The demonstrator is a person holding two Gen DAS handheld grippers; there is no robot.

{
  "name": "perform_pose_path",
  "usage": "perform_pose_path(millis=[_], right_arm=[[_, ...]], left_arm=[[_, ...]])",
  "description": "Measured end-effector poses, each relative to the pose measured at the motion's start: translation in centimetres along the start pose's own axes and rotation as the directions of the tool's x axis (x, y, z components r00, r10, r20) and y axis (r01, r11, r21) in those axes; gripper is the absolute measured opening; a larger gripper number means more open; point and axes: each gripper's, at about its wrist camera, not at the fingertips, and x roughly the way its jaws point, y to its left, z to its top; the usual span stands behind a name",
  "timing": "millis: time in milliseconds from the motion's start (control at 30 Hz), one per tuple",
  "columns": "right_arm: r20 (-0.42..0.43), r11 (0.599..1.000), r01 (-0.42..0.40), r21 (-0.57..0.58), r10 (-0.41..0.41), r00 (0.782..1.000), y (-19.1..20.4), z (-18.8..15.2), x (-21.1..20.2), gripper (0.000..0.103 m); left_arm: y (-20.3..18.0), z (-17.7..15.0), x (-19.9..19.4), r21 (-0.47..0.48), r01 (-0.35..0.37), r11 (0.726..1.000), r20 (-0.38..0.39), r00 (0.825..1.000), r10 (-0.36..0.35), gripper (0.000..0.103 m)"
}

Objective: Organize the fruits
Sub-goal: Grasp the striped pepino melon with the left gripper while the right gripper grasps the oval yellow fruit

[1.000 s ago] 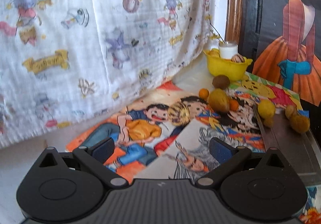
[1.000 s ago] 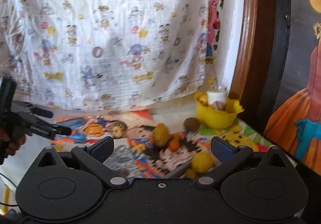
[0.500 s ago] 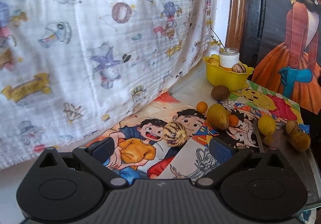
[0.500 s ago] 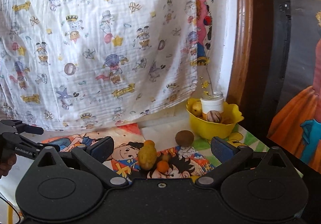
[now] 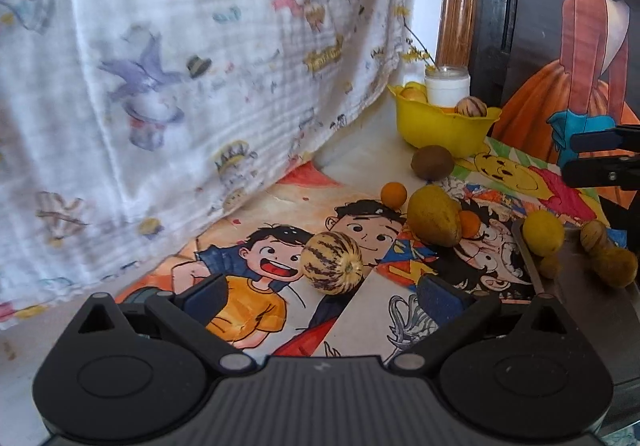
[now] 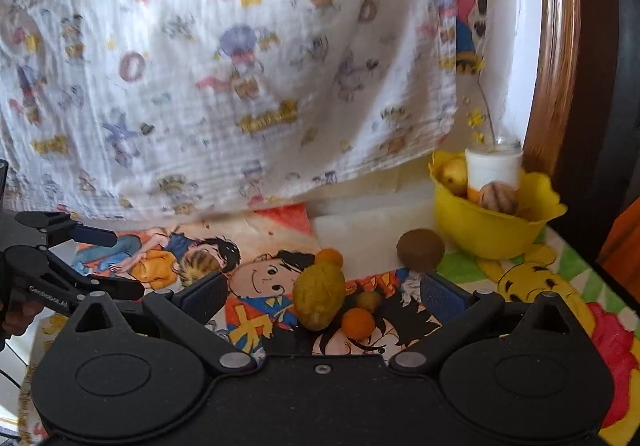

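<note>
My left gripper (image 5: 322,292) is open and empty, with a striped yellow melon (image 5: 332,263) lying just ahead between its fingers. Beyond it lie a yellow-brown mango (image 5: 434,221), two small oranges (image 5: 394,193), a brown kiwi (image 5: 433,162) and a lemon (image 5: 543,233). A yellow bowl (image 5: 440,125) at the back holds fruit and a white jar. My right gripper (image 6: 322,294) is open and empty, low over the mango (image 6: 319,300) and an orange (image 6: 358,323). The kiwi (image 6: 420,249) and bowl (image 6: 492,234) lie ahead to the right.
Cartoon posters (image 5: 256,246) cover the tabletop. A printed white cloth (image 5: 180,86) hangs along the back. A grey tray (image 5: 580,278) at the right holds small brown fruits (image 5: 616,267). A wooden frame (image 6: 552,46) and a dark panel stand at the right.
Both grippers have moved forward and lower toward the fruit. The striped melon has come into the left wrist view between the open fingers. The right gripper now shows at the right edge of the left view.
</note>
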Motion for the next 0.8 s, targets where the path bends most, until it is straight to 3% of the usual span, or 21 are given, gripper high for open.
perform_pose_path(millis=[233,567,800], right_arm=[[-0.038,0.999,-0.029,0.017,0.030,0.999,-1.4,-0.6,3.8,0.100],[-0.062,0.993,-0.117,0.023,0.119,0.991,-0.7,-0.2,8.2,0.085],[-0.103,0.991,-0.124,0.047,0.128,0.986,-0.4,-0.6,10.4,0.078]], left_arm=[[0.2,0.1,2.8,0.008,-0.002,1.000,-0.028,1.000,0.003,0.103],[-0.1,0.0,5.3,0.031,0.017,0.999,-0.034,0.999,-0.016,0.102],[-0.2,0.1,5.9,0.028,0.024,0.999,-0.027,0.999,-0.023,0.095]])
